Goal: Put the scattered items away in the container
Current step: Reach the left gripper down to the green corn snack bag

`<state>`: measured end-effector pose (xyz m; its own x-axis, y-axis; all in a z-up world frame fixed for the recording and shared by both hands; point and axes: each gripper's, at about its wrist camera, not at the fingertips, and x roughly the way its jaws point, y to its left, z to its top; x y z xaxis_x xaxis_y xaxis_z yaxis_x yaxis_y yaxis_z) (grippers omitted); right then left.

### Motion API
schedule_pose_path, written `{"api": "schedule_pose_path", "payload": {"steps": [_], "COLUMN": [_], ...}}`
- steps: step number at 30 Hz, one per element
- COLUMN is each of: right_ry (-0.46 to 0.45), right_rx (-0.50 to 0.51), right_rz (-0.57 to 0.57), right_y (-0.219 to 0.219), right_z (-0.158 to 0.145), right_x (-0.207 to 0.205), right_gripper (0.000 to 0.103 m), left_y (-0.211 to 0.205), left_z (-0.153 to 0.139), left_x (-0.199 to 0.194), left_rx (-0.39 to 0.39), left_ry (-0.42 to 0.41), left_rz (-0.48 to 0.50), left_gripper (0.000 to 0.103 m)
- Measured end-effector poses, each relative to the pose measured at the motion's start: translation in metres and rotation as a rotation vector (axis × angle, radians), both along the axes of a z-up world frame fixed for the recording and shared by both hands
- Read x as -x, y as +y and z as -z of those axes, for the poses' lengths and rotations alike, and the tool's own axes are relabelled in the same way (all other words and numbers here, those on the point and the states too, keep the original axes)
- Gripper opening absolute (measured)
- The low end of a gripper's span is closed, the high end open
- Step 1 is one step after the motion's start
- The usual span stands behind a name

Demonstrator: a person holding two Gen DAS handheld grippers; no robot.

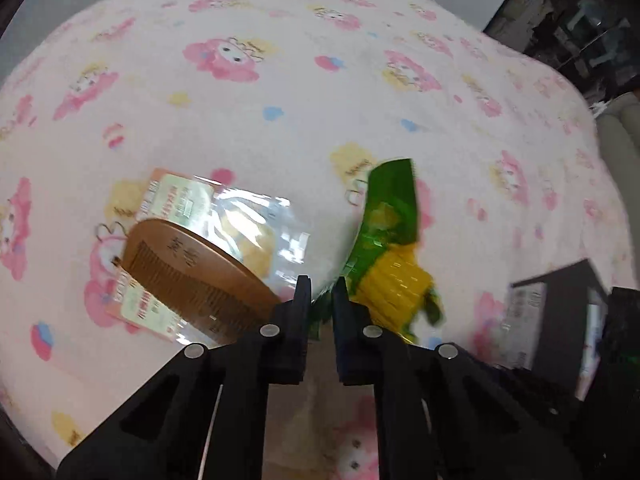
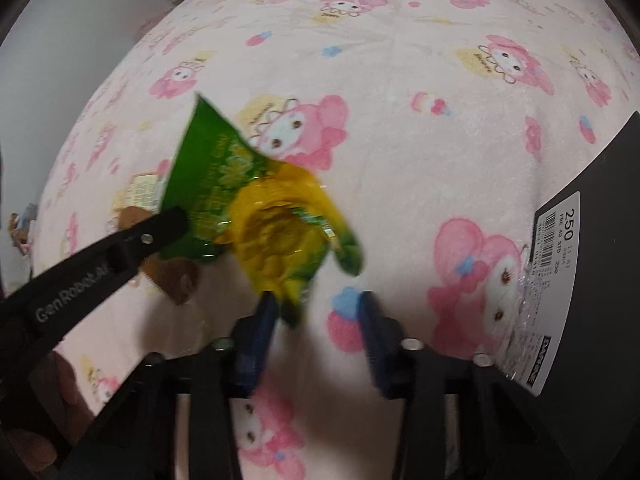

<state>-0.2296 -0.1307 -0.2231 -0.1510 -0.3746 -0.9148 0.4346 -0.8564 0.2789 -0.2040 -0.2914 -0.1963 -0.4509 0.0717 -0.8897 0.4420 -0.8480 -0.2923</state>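
- Pink cartoon-print blanket (image 1: pixel 280 92) spreads under and ahead of both my grippers; everything lies on it.
- Black box (image 2: pixel 600 264), the container, sits off to the right of my right fingers, white barcode label on its near wall. From the left wrist cam I see it far right, past my right-hand finger.
- Green/yellow corn snack bag (image 2: pixel 256 200) hangs off the blanket between my two grippers, blurred.
- My left gripper (image 1: pixel 322 300) is clamped on the bag's green edge, fingers nearly together w/ foil pinched between the tips. Bag rises ahead and to the right of them.
- My right gripper (image 2: pixel 316 312) has its fingers spread wide; the bag's lower yellow end is at the left finger, can't tell if touching. Right finger is apart from it.
- Wooden comb (image 1: pixel 192 276) lies just left of my left fingers, on top of a clear packet (image 1: pixel 224 220) w/ a printed card.
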Motion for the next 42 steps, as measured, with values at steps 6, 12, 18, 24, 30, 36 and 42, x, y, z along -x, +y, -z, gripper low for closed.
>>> {"api": "schedule_pose_path", "payload": {"steps": [6, 12, 18, 24, 30, 36, 42], "right_ry": [0.136, 0.069, 0.020, 0.055, 0.096, 0.106, -0.024], "right_rx": [0.020, -0.028, -0.009, -0.009, -0.038, -0.074, -0.093], "right_rz": [-0.020, 0.032, 0.026, -0.021, -0.030, 0.010, 0.075], "right_y": [0.004, 0.017, 0.018, 0.023, 0.018, 0.011, 0.008], "right_z": [-0.046, -0.030, -0.023, -0.038, -0.039, -0.025, 0.009], "right_x": [-0.015, 0.002, -0.003, -0.021, -0.025, -0.010, 0.016], "right_gripper": [0.035, 0.044, 0.062, 0.062, 0.063, 0.063, 0.064], "left_y": [0.003, -0.005, -0.013, 0.001, -0.002, -0.006, -0.001], "left_z": [-0.029, 0.003, 0.031, -0.003, -0.026, -0.007, 0.011], "left_x": [-0.017, -0.004, 0.001, -0.025, -0.066, -0.049, -0.024], "left_rx": [-0.012, 0.114, -0.062, -0.040, 0.021, -0.044, -0.055], "left_ry": [0.076, -0.054, -0.099, -0.067, -0.028, -0.024, -0.039], "left_rz": [-0.010, -0.068, -0.047, -0.027, -0.092, -0.086, -0.057], "left_gripper": [0.009, 0.052, 0.007, 0.000, 0.001, 0.010, 0.025]}}
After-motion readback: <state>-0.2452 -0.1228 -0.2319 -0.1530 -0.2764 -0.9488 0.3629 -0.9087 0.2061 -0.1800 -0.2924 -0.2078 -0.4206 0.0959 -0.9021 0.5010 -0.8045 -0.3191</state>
